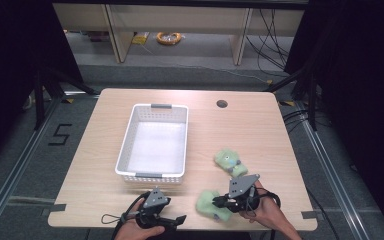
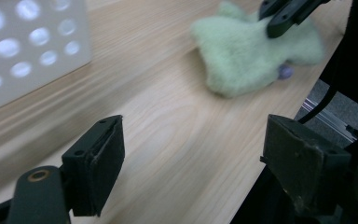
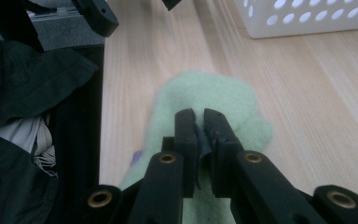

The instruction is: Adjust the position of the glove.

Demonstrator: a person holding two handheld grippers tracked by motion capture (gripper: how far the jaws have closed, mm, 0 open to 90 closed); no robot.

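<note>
A: High view: your right gripper (image 1: 215,201), lower right, sits on the near green plush toy (image 1: 209,202); the other toy (image 1: 230,162) lies above it.

B: Left gripper view: your left gripper (image 2: 191,170) gapes wide, empty.

A: Right gripper view: jaws pinched on plush, centre frame.

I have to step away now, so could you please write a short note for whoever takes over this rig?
Right gripper: jaws closed, over the near green plush toy at the table's front edge; whether fabric is pinched is unclear.
Left gripper: open, holding nothing, low over the table in front of the white basket.
A second green plush toy lies right of the basket.
Done: nothing in the basket so far.
Left: probably moving both toys into the basket.
</note>
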